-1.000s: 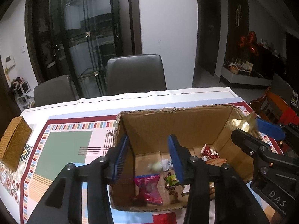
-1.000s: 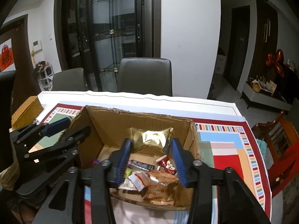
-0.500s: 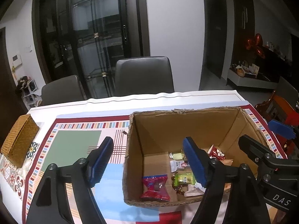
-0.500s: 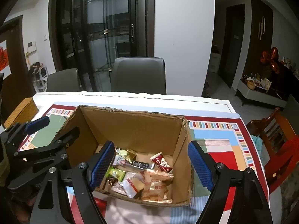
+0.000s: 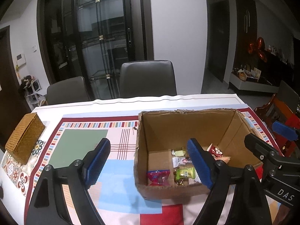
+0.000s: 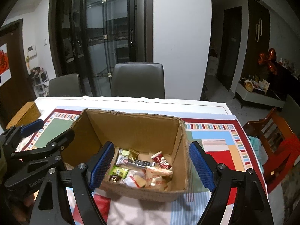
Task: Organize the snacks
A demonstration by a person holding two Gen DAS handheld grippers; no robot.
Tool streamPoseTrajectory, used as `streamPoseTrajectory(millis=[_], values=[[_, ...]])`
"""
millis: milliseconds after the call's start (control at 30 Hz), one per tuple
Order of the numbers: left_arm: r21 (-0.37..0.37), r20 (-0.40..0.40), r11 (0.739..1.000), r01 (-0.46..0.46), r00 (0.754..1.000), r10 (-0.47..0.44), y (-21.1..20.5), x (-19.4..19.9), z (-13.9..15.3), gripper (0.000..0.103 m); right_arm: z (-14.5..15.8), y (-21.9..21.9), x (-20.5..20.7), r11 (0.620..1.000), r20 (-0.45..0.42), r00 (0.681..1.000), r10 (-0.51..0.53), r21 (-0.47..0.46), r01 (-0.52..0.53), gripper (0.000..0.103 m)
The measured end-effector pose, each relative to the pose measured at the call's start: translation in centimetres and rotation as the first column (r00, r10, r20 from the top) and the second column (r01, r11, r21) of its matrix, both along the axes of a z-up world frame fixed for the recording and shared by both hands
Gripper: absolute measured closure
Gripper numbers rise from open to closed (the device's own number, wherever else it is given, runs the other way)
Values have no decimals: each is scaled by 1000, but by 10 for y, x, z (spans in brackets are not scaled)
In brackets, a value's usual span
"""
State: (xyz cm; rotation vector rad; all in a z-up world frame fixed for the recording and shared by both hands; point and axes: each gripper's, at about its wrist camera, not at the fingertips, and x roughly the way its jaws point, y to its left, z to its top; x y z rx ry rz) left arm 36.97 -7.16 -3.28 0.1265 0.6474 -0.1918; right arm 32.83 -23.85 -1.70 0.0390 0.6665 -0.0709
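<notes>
Standing on the patterned tablecloth (image 5: 84, 140), an open cardboard box (image 6: 131, 131) is observed, its floor strewn with wrapped snacks (image 6: 142, 170) in red, green, white and orange. The left gripper (image 5: 148, 166) and right gripper (image 6: 151, 166) have just been opened wide; nothing is held, and each straddles a box wall at the near edge.

Snacks (image 6: 142, 170) in box (image 6: 131, 129) on table (image 6: 187, 106)

The cardboard box (image 6: 131, 129) stands open-topped; its 4 walls fence the snacks (image 6: 144, 170) inside.
</notes>
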Motion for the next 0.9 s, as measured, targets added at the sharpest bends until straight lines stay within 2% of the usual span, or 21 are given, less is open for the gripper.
streamPoseTrajectory(millis=[367, 900], values=[[9, 8, 1000, -9, 1000, 9, 9, -48, 9, 19, 13, 4, -46, 1000, 50, 998, -22, 2, 22, 20], [5, 13, 1000, 10, 1000, -10, 18, -129, 7, 19, 22, 8, -123, 999, 91, 995, -42, -3, 43, 20]])
